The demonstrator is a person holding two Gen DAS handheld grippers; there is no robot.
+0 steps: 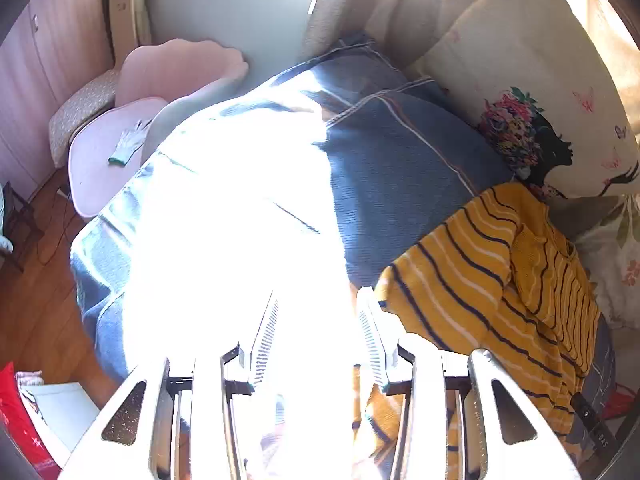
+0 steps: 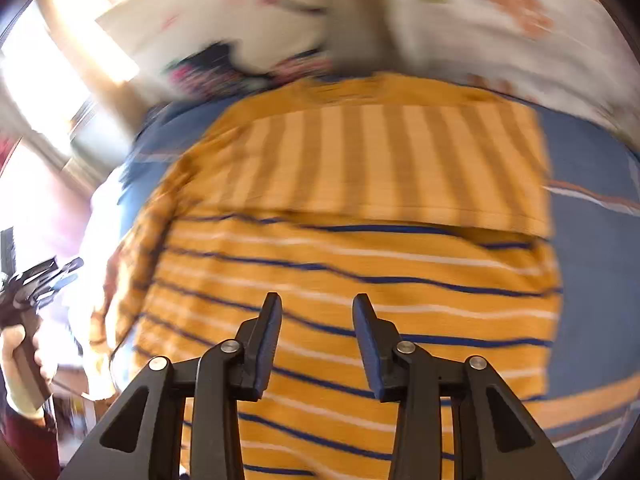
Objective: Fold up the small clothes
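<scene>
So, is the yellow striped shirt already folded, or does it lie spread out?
Partly folded. The yellow striped shirt has one flap turned over its upper part, stripes crossing those below. Both tongs are open, holding nothing.

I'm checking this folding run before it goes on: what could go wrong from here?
1. Sun glare washes out the blue bedspread in front of the left gripper, so an edge grab there may miss.
2. The right wrist view is motion-blurred; the open right gripper could pinch bedspread along with the yellow striped shirt.
3. The shirt's folded-over part looks loose and might slip open.
</scene>
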